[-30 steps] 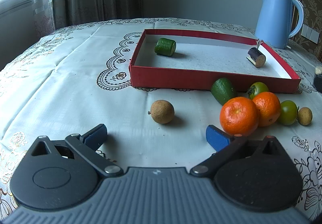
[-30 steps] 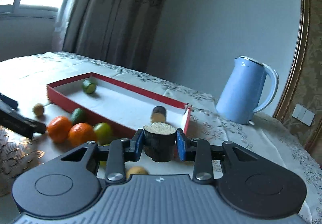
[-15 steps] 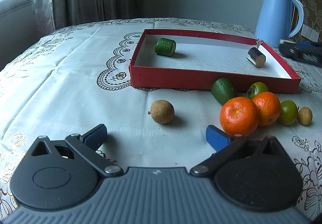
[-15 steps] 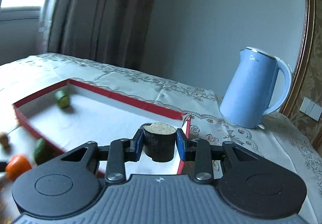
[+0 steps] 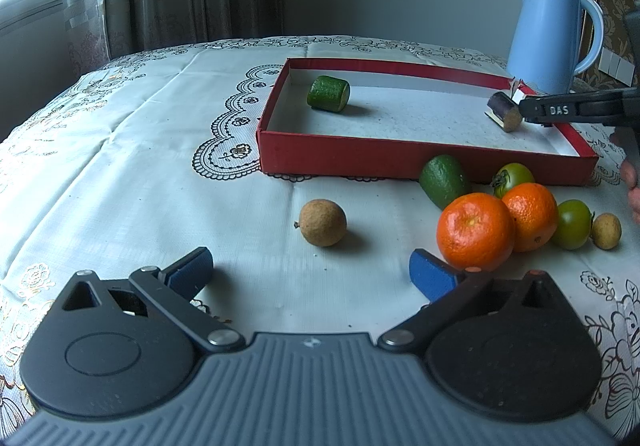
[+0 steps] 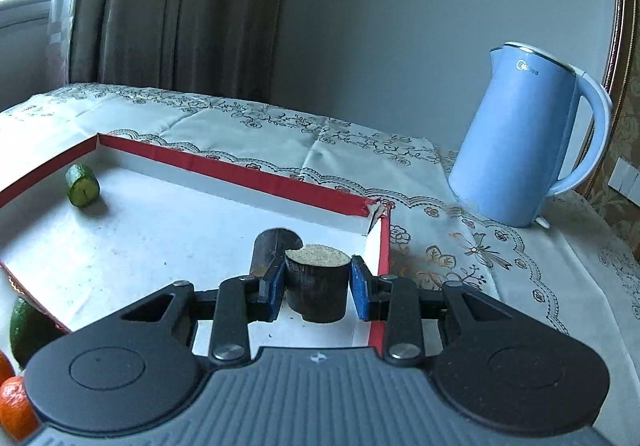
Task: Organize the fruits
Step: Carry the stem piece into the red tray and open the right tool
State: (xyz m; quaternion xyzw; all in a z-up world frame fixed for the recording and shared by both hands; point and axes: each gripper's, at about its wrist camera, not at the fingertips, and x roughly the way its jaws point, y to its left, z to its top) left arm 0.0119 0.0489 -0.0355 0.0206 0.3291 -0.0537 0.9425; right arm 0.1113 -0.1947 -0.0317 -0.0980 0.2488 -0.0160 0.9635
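Right gripper (image 6: 318,284) clamping dark stub (image 6: 316,288) by curved sides, hovering over red tray (image 6: 236,171) corner. Stub appearing light, stiff, non-slippery. Left gripper (image 5: 310,272) gaping, holding nothing.

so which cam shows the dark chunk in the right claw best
The right wrist view. There the dark chunk sits close up between the right claw pads, pale cut face up, over the red tray. The left wrist view shows only that claw's black side reaching in; the held chunk is not visible.
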